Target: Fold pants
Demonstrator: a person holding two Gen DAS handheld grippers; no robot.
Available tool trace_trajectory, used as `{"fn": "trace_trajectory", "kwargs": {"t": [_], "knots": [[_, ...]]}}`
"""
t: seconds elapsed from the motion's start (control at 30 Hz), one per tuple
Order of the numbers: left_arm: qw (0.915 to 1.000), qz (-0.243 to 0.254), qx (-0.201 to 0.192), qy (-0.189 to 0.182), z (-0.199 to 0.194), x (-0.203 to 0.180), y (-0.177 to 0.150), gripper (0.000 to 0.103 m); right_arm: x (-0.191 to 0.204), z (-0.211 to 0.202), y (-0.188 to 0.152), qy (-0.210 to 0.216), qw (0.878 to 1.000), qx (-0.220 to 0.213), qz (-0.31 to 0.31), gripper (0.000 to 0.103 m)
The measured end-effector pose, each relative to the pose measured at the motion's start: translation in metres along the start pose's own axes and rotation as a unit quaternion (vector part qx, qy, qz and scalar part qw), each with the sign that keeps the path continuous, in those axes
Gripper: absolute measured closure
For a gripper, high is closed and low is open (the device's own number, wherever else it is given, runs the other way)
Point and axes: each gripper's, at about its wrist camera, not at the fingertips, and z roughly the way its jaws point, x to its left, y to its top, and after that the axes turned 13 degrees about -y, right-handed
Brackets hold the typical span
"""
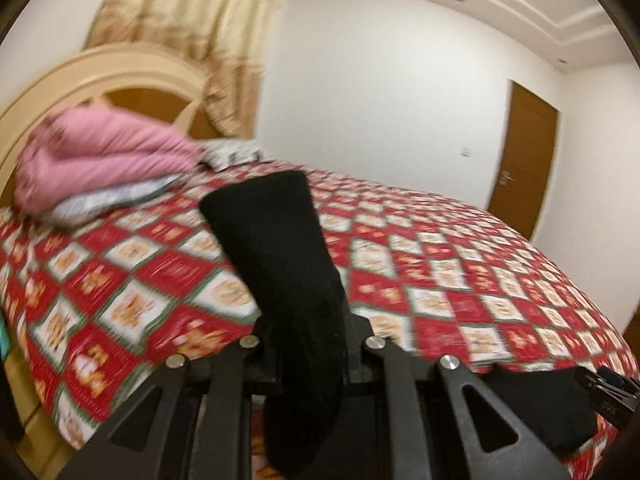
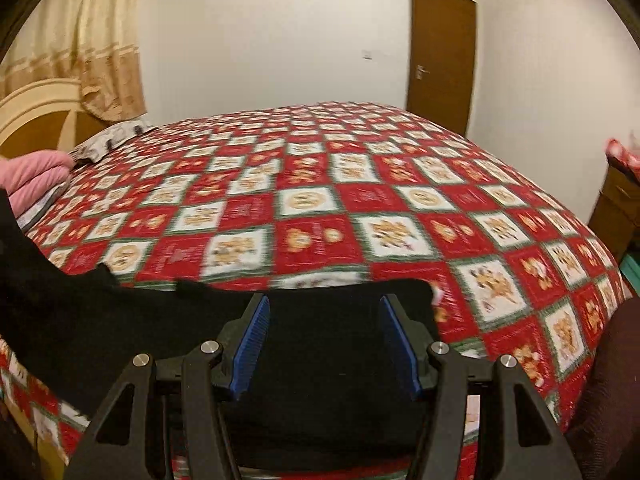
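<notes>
Black linkage bars of the left gripper fill the lower edge of the left wrist view; its jaws are pressed together on a bunched fold of the black pants. From the pinch, one strip of the dark cloth runs away from the camera across the bedspread, ending in a squared, blunt end near the middle of the bed. A second part of the same garment lies flat at the lower right of this view, beside the dark tip of the right gripper at the frame edge.

Seen from the right wrist view, the right gripper stands with its jaws spread, the blue ribbed pads well apart. Below and between them lies a broad flat panel of the pants, spread on the near edge of the bedspread; the pads do not press on the cloth. From this panel the cloth stretches left and rises toward the left edge of the view.

Background, both views: a quilted cover of red and white diamonds with orange figures covers the whole bed. A folded pink blanket rests on a grey patterned pillow at the head end, before a cream arched headboard. A beige curtain hangs behind, and a brown door stands shut in the white wall. Both views are blurred.
</notes>
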Motion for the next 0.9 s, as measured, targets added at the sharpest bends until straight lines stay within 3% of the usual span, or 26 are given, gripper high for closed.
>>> {"fn": "trace_trajectory", "kwargs": {"t": [0.23, 0.5, 0.77, 0.9], "knots": [[0.9962, 0.047, 0.011, -0.072, 0.014, -0.062, 0.002, 0.084, -0.036, 0.015, -0.001, -0.022, 0.999, 0.018, 0.028, 0.044], [0.9893, 0.077, 0.045, -0.115, 0.028, -0.107, -0.021, 0.084, -0.057, 0.026, -0.007, -0.02, 0.998, 0.036, 0.044, 0.044], [0.9786, 0.159, 0.055, -0.119, 0.027, -0.148, -0.051, 0.084, -0.081, 0.033, -0.008, 0.008, 0.996, 0.05, 0.073, 0.044], [0.9724, 0.186, 0.063, -0.126, 0.026, -0.161, -0.065, 0.084, -0.093, 0.032, -0.006, 0.066, 0.992, 0.044, 0.099, 0.044]]}}
